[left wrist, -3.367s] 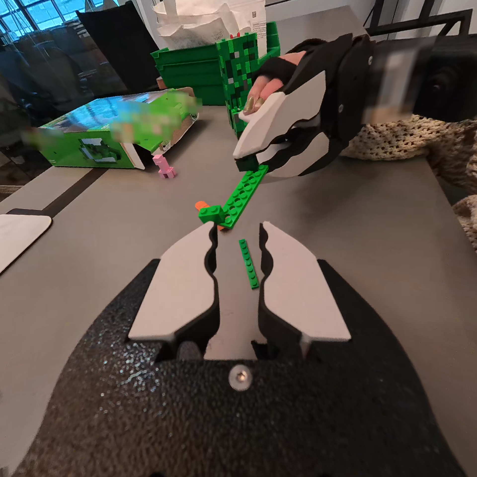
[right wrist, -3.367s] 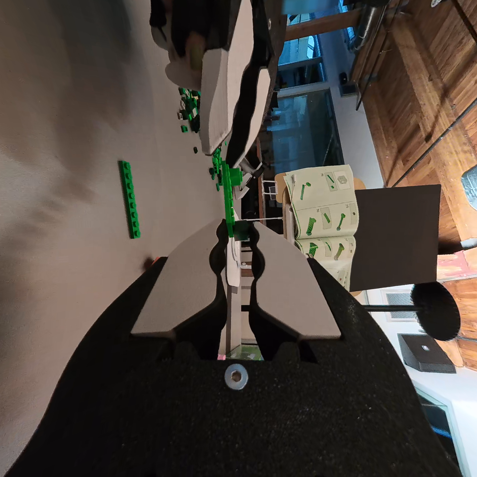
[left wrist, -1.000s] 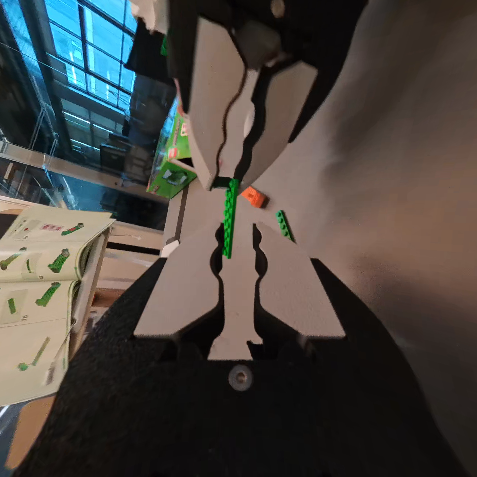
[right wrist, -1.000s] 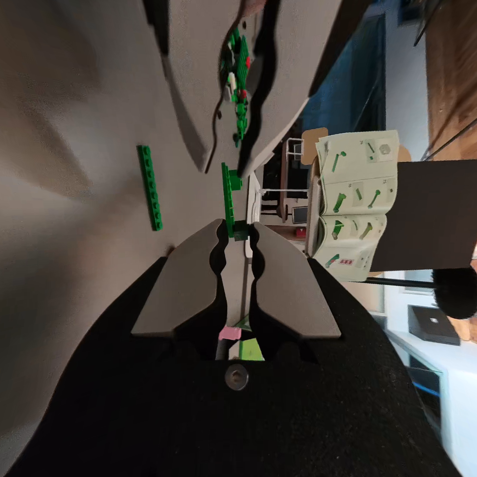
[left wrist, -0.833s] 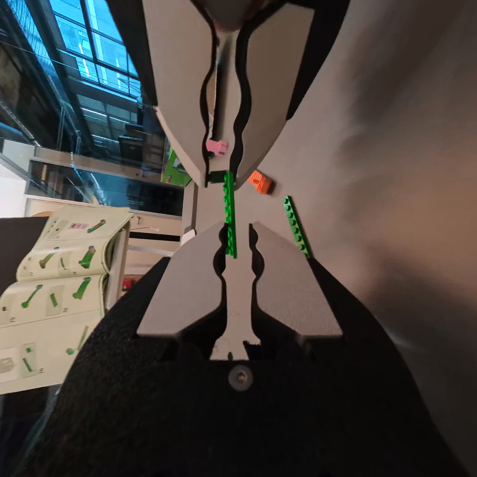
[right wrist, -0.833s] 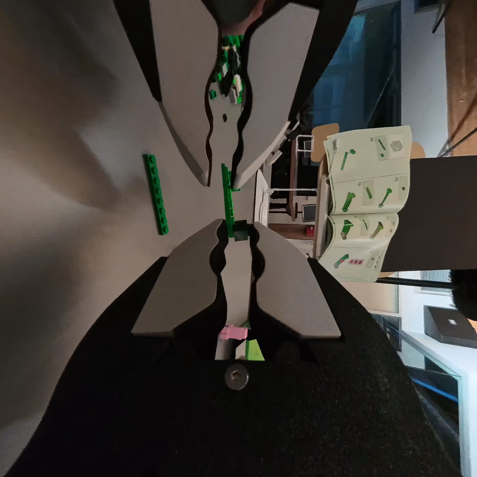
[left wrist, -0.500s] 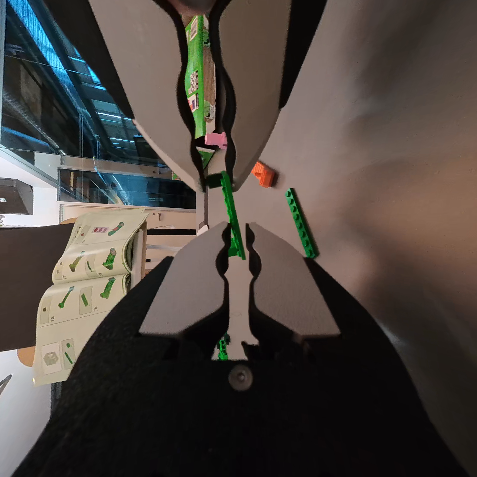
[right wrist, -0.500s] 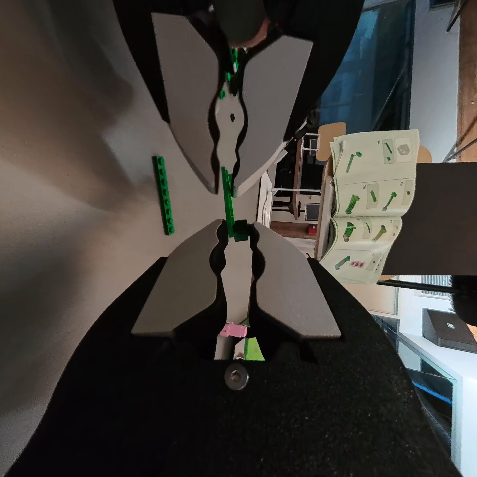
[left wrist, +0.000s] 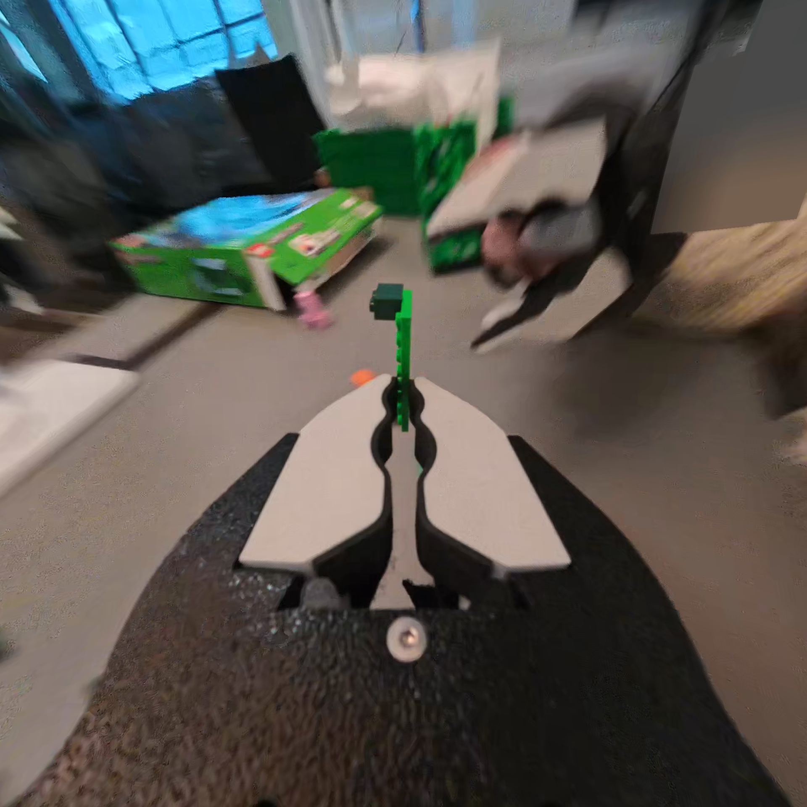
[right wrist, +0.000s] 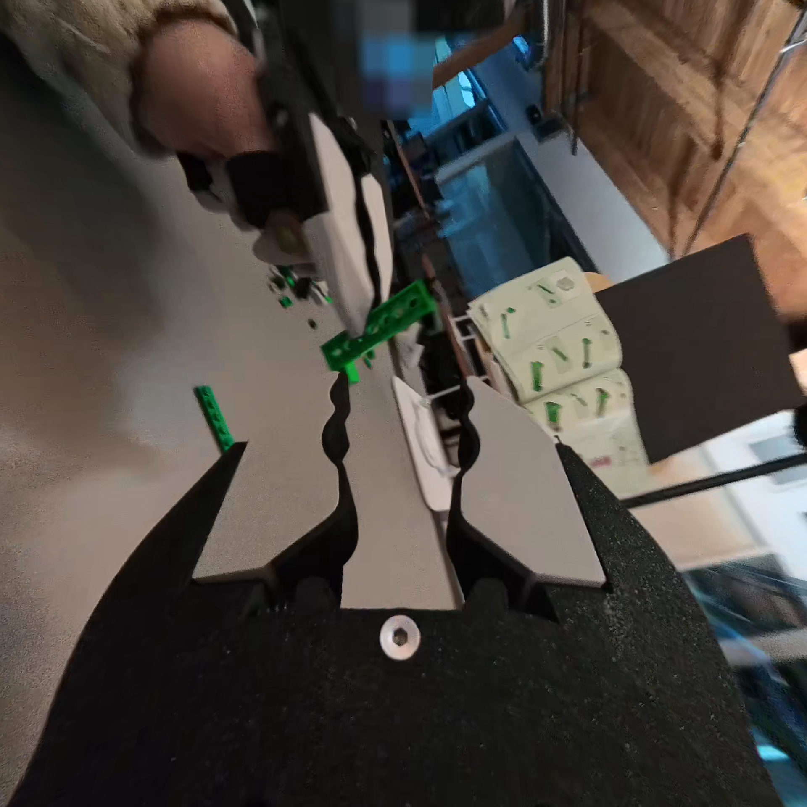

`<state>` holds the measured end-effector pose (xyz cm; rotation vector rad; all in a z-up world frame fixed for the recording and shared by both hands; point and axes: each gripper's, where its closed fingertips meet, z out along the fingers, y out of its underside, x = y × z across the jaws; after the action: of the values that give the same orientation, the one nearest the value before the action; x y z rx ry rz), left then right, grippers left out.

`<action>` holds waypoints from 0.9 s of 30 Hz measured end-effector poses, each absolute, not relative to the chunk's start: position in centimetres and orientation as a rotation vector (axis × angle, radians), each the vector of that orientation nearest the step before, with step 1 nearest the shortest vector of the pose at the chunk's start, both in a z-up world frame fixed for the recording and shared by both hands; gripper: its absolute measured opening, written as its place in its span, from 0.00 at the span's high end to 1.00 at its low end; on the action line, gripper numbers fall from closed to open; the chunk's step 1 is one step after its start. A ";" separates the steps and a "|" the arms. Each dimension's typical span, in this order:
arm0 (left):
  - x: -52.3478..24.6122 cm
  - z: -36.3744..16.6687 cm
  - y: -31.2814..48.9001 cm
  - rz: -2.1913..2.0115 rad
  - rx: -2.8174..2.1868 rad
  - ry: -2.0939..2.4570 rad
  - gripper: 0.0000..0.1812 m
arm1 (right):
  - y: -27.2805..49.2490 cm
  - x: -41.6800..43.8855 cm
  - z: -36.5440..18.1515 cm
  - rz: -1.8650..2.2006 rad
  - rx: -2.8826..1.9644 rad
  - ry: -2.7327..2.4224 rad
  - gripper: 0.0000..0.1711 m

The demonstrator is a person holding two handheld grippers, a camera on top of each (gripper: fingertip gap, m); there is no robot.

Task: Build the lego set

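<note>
we start with the grey table (left wrist: pixel 183 436), which carries nearly everything here; at its far side in the left wrist view lies a green set box (left wrist: pixel 244 249) on its side, with a small pink piece (left wrist: pixel 312 312) just in front of it, and in the right wrist view an open instruction booklet (right wrist: pixel 554 349) stands propped off to the right of the table edge. our left claw (left wrist: pixel 404 384) is closed to a narrow slit and has hold of the long green plate (left wrist: pixel 404 349) by its near end, so the plate stands straight out past the tips with a small dark green block (left wrist: pixel 386 301) fixed to its far end. our right claw (right wrist: pixel 404 388) is spread wide and holds nothing; in its own view the held plate hangs just beyond its tips, close to the left fingertip, and we cannot tell whether they touch. a second green strip (right wrist: pixel 214 417) lies flat on the table beside that claw's left finger, and a scatter of small green bits (right wrist: pixel 297 288) sits farther back. an orange piece (left wrist: pixel 362 375) peeks out just left of our left claw's tips. we judge the plate to be light, stiff and slick plastic, thin enough to twist in the grip, so we would pinch it across its flat faces near the middle, and keep off the block, which could pop loose
</note>
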<state>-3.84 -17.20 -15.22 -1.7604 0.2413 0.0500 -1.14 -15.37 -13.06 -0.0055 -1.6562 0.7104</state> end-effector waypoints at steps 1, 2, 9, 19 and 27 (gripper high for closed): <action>-3.5 -14.4 -17.5 -0.174 -1.709 0.160 0.98 | -15.6 -1.0 -13.3 0.772 -0.010 -1.683 0.71; -3.3 -13.8 -17.9 -0.366 -1.657 0.098 0.98 | -15.8 -0.9 -13.6 0.825 -0.006 -1.711 0.70; -2.7 -13.0 -18.7 -0.997 -1.478 -0.126 0.98 | -16.7 -0.4 -14.3 0.958 -0.020 -1.752 0.78; -0.2 -15.4 -18.8 -1.258 -1.611 -0.132 0.98 | -16.4 0.4 -13.9 1.131 -0.084 -1.817 0.89; 2.1 -17.3 -18.9 -1.347 -1.726 -0.077 0.98 | -16.4 0.0 -15.5 1.022 -0.091 -1.918 0.90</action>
<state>2.14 -18.92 -17.32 -1.7260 -0.0770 -1.3468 0.05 -16.44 -15.55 -0.0906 -1.9183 1.0218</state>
